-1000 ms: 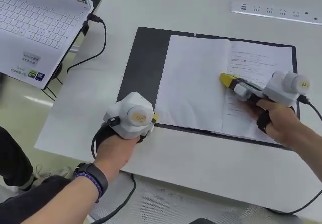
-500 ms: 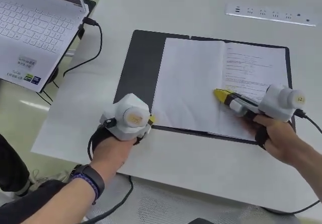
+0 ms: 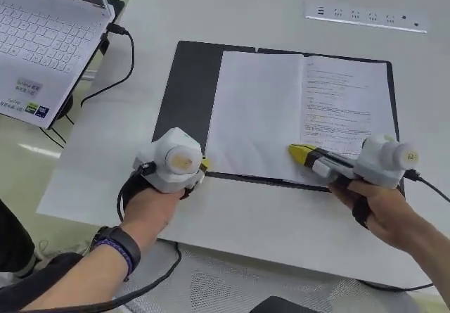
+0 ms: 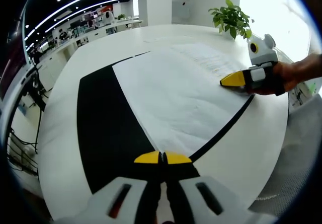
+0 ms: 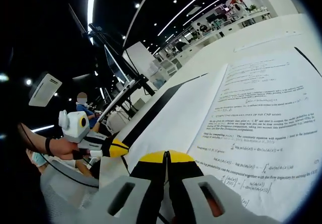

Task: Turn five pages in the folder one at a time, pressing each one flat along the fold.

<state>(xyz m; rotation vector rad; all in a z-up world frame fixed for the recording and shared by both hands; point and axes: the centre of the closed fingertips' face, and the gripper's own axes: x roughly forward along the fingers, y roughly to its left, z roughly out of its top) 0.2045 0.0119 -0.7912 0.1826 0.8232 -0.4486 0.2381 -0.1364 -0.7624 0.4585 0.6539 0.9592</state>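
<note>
The black folder (image 3: 184, 91) lies open on the white table. A blank turned page (image 3: 256, 112) covers its middle and a printed page (image 3: 348, 98) lies on the right. My right gripper (image 3: 295, 151) is shut, with its yellow tips pressed on the fold near the folder's near edge; in the right gripper view the tips (image 5: 166, 157) sit between the blank sheet and the printed page (image 5: 261, 128). At the near edge of the folder my left gripper (image 3: 204, 165) is also shut, holding nothing, its tips (image 4: 162, 158) on the black cover (image 4: 108, 128) beside the blank page's corner.
An open laptop (image 3: 42, 39) stands at the far left with a black cable (image 3: 123, 63) running from it. A white power strip (image 3: 365, 16) lies at the back right. The table's near edge (image 3: 232, 246) runs just below the folder. A potted plant (image 4: 231, 17) stands beyond.
My right gripper has slid down the fold toward the folder's near edge. The left gripper has stayed at the near-left corner of the blank page. The head camera has shifted slightly.
</note>
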